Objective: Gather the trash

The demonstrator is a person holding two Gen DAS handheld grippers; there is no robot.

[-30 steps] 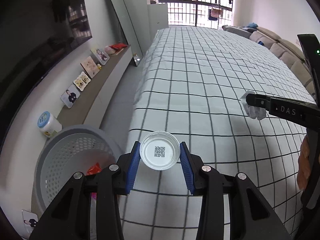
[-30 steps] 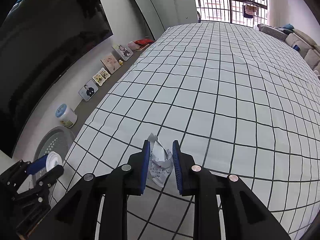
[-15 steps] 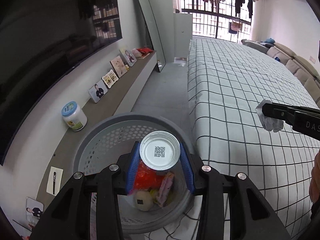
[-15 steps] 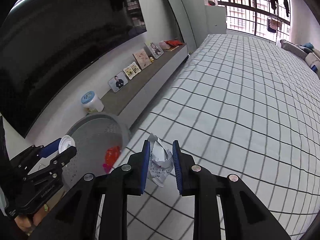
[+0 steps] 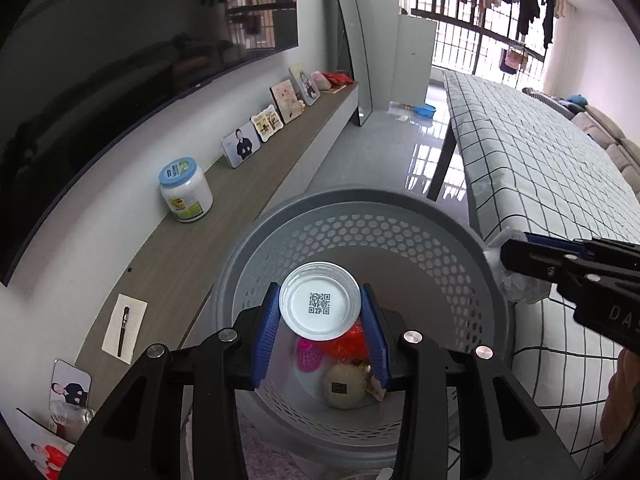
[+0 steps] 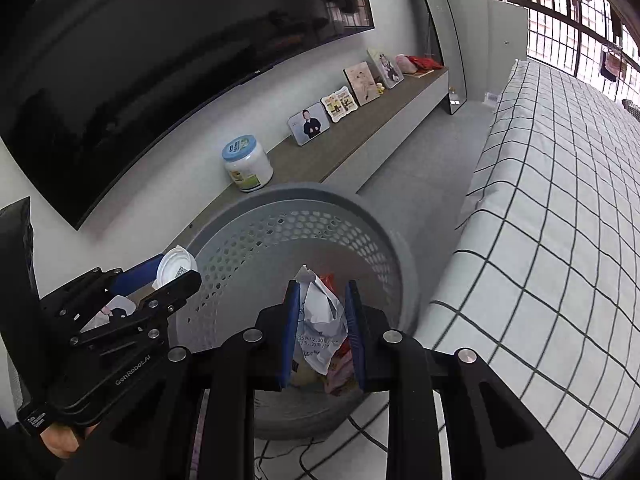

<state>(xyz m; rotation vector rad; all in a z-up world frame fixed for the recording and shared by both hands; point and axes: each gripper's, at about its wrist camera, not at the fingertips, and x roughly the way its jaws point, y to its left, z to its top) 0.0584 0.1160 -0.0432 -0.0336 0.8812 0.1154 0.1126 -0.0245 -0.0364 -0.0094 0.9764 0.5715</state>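
Over basket point(image 5: 472, 240): left gripper point(image 5: 320, 320) pinches lid point(image 5: 320, 306), right gripper point(image 6: 322, 324) pinches paper point(image 6: 322, 320).

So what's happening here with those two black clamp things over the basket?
A person is picking up trash with a handheld gripper in each hand. The left gripper is clamped on a white lid with a QR code, held above the grey basket. The right gripper grips a crumpled paper, also over the basket. Neither piece has been dropped yet. Some trash already lies at the basket's bottom, and the basket stands beside a checked bed.
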